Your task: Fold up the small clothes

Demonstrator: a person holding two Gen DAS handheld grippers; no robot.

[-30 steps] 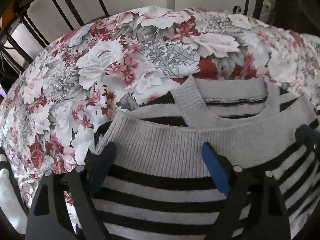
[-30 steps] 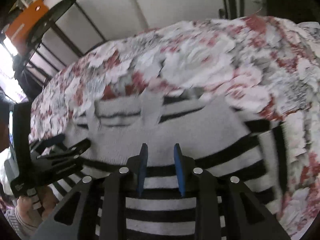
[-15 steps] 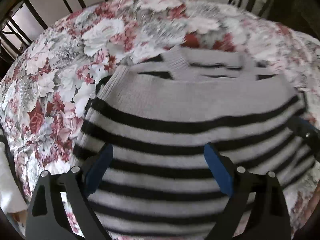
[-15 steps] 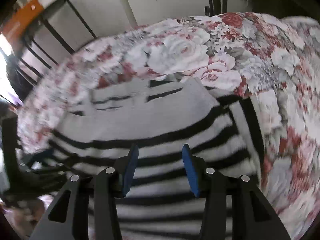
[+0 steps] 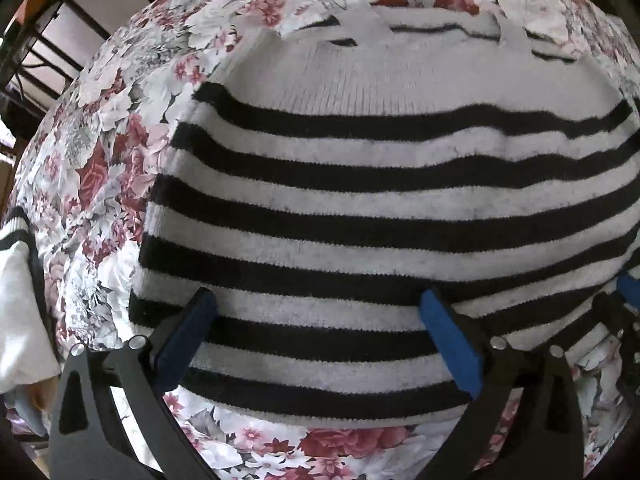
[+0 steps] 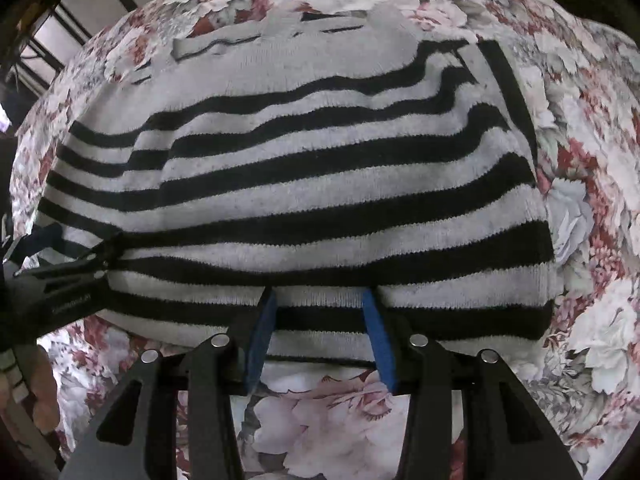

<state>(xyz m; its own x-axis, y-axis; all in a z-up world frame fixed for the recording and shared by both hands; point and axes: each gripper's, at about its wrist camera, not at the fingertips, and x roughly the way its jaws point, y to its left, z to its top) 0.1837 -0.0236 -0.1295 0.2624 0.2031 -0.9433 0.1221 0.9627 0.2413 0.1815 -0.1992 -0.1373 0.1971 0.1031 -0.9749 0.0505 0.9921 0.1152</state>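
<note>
Striped sweater (image 5: 384,216) lies flat on the floral bedspread (image 5: 100,184), folded over itself: plain grey ribbed band at the far edge, black and white stripes running across toward the cameras. In the right wrist view the sweater (image 6: 304,184) shows a folded-in part on its right side with stripes turned vertical.

Left tool (image 5: 316,336) is wide open, blue pads spread over the near stripes, nothing between them. It sits at the sweater's near-left part; contact with the knit unclear.

Right tool (image 6: 320,332) has its jaws parted, narrower gap, blue pads over the near hem, not clamped on fabric. Left tool (image 6: 60,264) shows at its left edge by the sweater's side.

A white garment with dark trim (image 5: 16,288) lies left of the bedspread. Dark metal bars (image 5: 52,20) stand beyond the bed.
</note>
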